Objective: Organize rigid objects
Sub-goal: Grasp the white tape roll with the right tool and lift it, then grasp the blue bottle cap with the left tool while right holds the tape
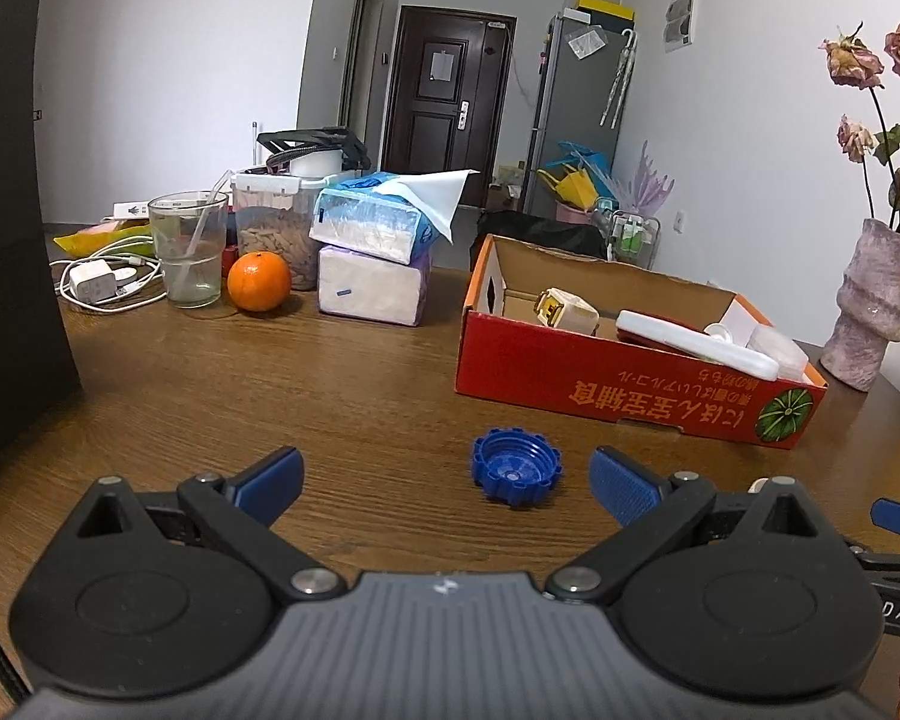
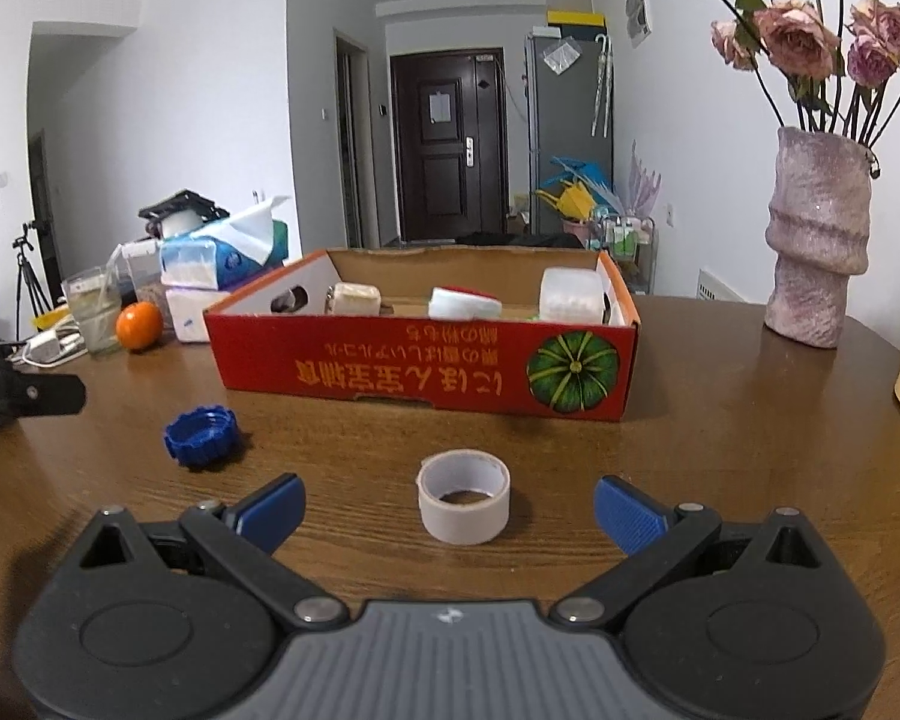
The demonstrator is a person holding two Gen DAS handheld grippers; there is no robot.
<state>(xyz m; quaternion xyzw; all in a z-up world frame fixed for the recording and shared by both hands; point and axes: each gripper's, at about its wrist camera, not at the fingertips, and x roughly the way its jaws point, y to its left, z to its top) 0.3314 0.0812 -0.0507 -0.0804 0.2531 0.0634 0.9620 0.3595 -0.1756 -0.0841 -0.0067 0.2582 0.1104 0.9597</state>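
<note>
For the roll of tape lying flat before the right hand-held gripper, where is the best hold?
Probably across the outer wall of the tape roll, approached level from the near side. It lies flat, hole up, centred between the open fingers of the right hand-held gripper.

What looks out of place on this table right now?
Two loose items sit outside the red cardboard box: a blue bottle cap lying open side up, and a roll of tape on the bare wood. Similar small items are already in the box. Nothing looks spilled or broken.
</note>
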